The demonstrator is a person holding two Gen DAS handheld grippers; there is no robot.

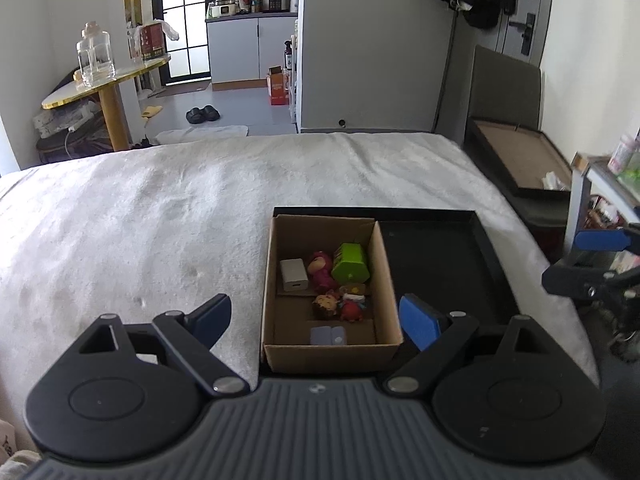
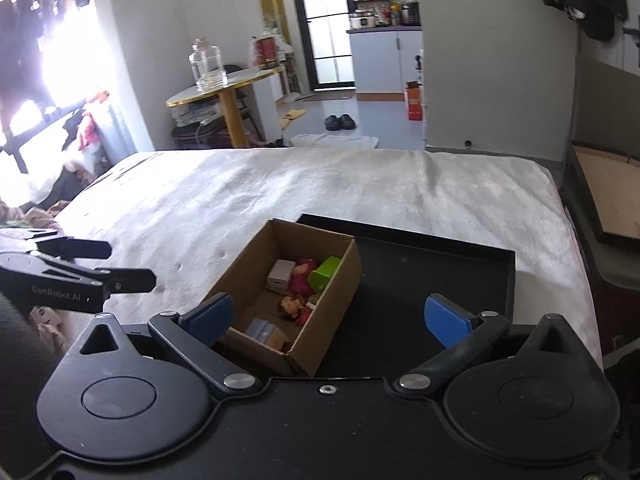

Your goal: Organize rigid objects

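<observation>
A cardboard box (image 1: 384, 264) (image 2: 340, 292) stands in the left part of a black tray (image 1: 488, 248) (image 2: 472, 264) on a white bed. In the box lie a white charger (image 1: 294, 275), a green toy (image 1: 351, 262), a pink doll (image 1: 320, 270), a small brown-haired figure (image 1: 326, 306), a red figure (image 1: 352, 308) and a pale blue case (image 1: 329, 336). My left gripper (image 1: 316, 318) is open and empty, jaws either side of the box's near end. My right gripper (image 2: 330, 318) is open and empty above the box's near right corner.
The white bed cover (image 1: 160, 216) stretches left and beyond the tray. The tray's right half (image 2: 440, 280) is bare. A round gold-edged table (image 1: 104, 84) with a glass jar stands past the bed. A dark framed board (image 1: 520, 156) lies right of the bed.
</observation>
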